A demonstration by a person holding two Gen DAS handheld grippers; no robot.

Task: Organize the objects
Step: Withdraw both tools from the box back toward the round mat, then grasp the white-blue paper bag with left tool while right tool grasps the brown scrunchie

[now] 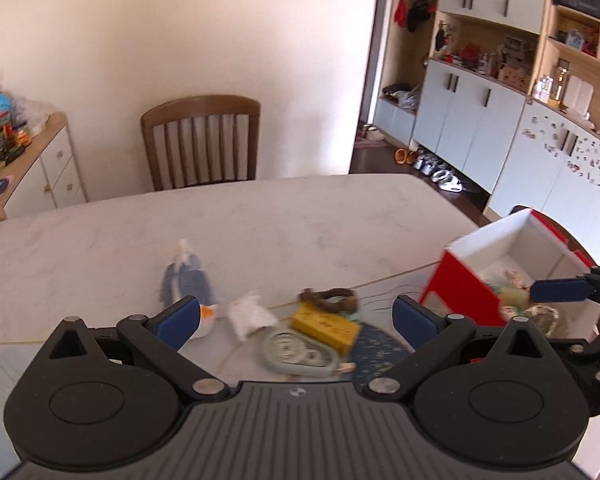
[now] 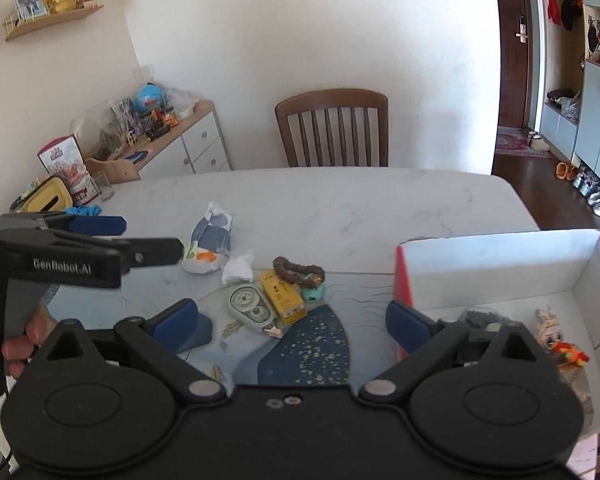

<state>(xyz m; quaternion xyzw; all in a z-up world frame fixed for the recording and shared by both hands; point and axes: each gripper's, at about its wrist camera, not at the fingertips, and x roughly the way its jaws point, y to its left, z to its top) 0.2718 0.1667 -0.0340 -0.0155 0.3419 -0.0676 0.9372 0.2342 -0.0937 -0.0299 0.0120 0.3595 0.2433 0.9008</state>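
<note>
Left wrist view: left gripper (image 1: 296, 314) fingers spread wide, empty, over a blurred cluster on the marble table (image 1: 260, 220): yellow box (image 1: 326, 326), bead bracelet (image 1: 330, 298), grey-green oval case (image 1: 298, 354). Red-and-white box (image 1: 466, 286) at right.

Right wrist view: right gripper (image 2: 292, 320) fingers spread wide, empty, right finger (image 2: 410, 326) just beside the red-and-white box's (image 2: 496, 264) near corner. Small toys lie inside. Yellow box (image 2: 284, 296) and bracelet (image 2: 298, 270) sit left of it.

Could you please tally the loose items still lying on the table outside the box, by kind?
Patterned pouch: 1
Crumpled tissue: 1
Bead bracelet: 1
Yellow box: 1
Correction tape: 1
Teal item: 1
Total: 6
</note>
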